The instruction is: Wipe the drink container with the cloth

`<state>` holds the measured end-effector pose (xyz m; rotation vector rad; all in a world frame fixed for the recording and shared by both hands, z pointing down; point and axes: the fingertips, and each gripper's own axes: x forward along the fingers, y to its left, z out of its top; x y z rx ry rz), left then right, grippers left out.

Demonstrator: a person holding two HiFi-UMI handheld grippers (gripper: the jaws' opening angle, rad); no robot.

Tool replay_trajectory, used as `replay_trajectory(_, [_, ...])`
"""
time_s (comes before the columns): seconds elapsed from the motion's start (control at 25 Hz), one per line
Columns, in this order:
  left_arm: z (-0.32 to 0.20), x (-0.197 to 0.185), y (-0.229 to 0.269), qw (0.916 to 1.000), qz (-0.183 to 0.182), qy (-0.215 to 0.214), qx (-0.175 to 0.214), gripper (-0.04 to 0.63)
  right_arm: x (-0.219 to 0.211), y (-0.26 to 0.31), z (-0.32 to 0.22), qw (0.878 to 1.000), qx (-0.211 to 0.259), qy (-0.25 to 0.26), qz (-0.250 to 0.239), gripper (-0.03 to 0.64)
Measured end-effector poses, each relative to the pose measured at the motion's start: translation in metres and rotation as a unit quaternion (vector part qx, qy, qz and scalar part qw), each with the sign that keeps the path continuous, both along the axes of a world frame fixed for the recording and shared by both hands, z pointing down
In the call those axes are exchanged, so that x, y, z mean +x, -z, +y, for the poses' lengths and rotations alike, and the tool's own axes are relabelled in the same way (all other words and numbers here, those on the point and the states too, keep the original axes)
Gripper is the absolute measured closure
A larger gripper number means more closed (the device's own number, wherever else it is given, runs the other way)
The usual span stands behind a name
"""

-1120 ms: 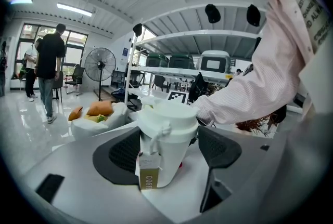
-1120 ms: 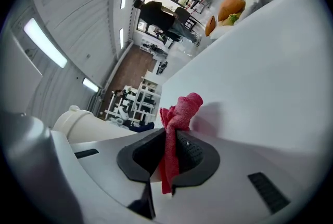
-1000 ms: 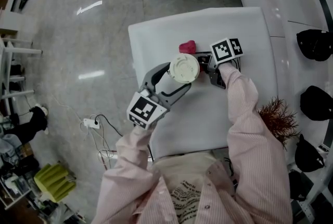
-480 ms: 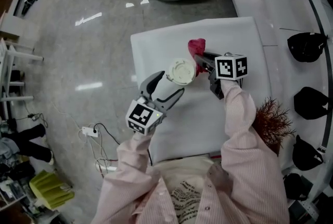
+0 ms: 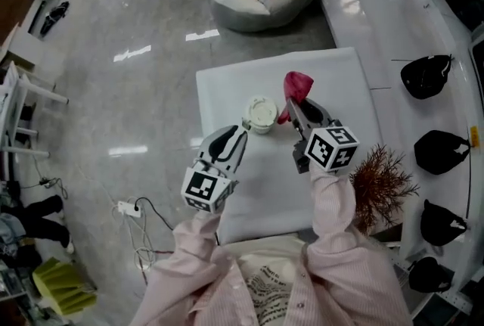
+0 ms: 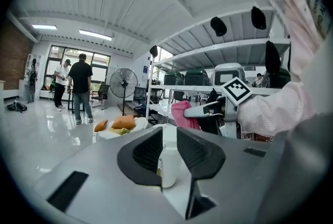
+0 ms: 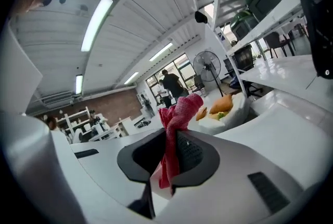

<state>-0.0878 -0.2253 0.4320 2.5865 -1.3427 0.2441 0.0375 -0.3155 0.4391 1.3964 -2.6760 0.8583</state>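
While the right claw (image 7: pixel 169 146) pinches the bunched pink cloth (image 7: pixel 183 108), the left claw (image 6: pixel 169 151) closes empty near the white cup (image 5: pixel 261 113).

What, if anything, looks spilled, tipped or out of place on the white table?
Nothing stands out. The lidded cup stands upright on the white table, no spill is visible, and the pink cloth is pinched in the right hand-held gripper.

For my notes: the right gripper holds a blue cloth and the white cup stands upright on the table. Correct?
The cloth is pink, not blue; the right gripper view shows it clamped in the right gripper. The rest is right.
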Motion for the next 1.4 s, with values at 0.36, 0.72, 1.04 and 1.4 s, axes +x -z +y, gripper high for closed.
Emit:
replay_trajectory(0.36, [0.033, -0.006, 0.035, 0.9994, 0.01, 0.024, 0.025, 0.578, 0.015, 0.042, 0.058, 0.996, 0.08, -0.02, 0.022, 0.58])
replay_trajectory(0.72, [0.067, -0.021, 0.064, 0.9985, -0.012, 0.022, 0.049, 0.592, 0.014, 0.091, 0.106, 0.993, 0.115, 0.001, -0.028, 0.58])
replay_trajectory(1.04, [0.088, -0.045, 0.086, 0.9961, -0.02, 0.044, 0.073, 0.592, 0.013, 0.122, 0.135, 0.986, 0.166, 0.019, -0.015, 0.58])
replay_trajectory(1.4, [0.093, -0.067, 0.108, 0.9921, -0.019, 0.085, 0.091, 0.592, 0.017, 0.135, 0.143, 0.982, 0.189, 0.014, -0.007, 0.58])
